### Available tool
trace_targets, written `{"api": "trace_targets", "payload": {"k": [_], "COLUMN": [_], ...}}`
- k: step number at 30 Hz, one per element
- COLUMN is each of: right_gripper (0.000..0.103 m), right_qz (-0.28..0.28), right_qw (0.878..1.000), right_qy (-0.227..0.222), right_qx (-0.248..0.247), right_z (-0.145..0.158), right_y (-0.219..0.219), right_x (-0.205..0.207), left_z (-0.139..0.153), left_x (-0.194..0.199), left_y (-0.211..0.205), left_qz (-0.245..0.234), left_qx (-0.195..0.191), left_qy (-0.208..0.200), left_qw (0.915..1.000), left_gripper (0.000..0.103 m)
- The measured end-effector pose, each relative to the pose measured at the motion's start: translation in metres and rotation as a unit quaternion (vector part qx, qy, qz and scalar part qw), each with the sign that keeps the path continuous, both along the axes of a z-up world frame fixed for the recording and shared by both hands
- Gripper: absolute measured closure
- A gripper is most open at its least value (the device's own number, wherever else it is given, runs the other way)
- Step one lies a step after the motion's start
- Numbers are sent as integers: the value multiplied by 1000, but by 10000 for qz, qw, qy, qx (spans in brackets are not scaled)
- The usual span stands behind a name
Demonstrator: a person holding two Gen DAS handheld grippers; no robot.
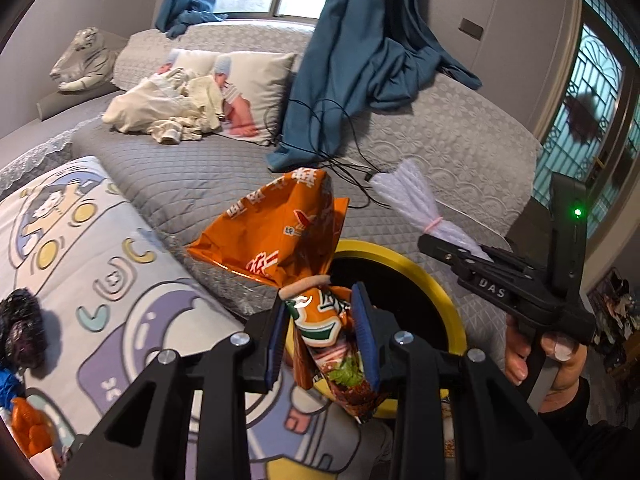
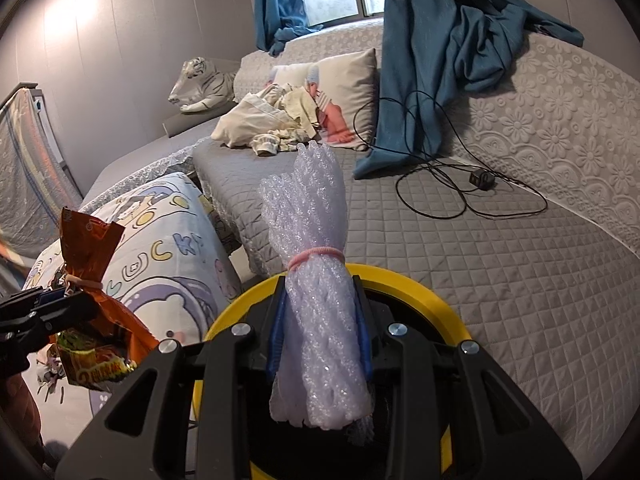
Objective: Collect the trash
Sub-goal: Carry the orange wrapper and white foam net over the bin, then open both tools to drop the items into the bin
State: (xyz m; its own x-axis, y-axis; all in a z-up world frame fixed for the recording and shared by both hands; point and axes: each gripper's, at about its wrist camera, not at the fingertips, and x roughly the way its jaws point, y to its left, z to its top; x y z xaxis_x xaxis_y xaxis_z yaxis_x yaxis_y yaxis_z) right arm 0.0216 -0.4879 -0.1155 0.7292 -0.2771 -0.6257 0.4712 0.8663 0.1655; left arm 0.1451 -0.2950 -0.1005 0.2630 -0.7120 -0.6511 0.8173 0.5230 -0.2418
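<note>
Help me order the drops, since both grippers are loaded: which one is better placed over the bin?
Right, probably. The right gripper holds the foam roll directly above the yellow bin opening; the left gripper holds the snack bag over the rim's near edge.

Grey quilted bed point(image 2: 500, 280), cables point(image 2: 440, 184), pillow point(image 2: 352, 80), clothes point(image 2: 272, 120)

The right gripper point(image 2: 320, 336) is clamped on a roll of bubble wrap point(image 2: 316, 280) tied with a pink band point(image 2: 316, 258), held upright over a yellow-rimmed bin point(image 2: 420, 284) at the near edge of the grey bed point(image 2: 500, 280). At the left, the left gripper point(image 2: 36, 312) pinches an orange snack bag point(image 2: 96, 300) beside a cartoon-print pillow point(image 2: 160, 240). Farther back on the bed lie a black cable point(image 2: 440, 184), a blue curtain point(image 2: 420, 60), a heap of cream cloth point(image 2: 260, 120) and a toy tiger point(image 2: 200, 84).
</note>
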Motion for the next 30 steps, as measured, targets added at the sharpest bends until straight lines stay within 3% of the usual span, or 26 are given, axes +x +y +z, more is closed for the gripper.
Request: {"api": "trace_targets", "payload": {"k": [30], "right_gripper": [72], "right_qz": [-525], "right_qw": [9966], "right_qy": [353], "right_qx": [527], "right_z": [-48], "right_y": [-45], "right_x": [-13], "left_z": [-52], "left_x": [-8], "left_y": [-70], "left_qz": [-512], "left_qx": [475], "left_qy": [484], "left_qw": [9964], "left_gripper": [73]}}
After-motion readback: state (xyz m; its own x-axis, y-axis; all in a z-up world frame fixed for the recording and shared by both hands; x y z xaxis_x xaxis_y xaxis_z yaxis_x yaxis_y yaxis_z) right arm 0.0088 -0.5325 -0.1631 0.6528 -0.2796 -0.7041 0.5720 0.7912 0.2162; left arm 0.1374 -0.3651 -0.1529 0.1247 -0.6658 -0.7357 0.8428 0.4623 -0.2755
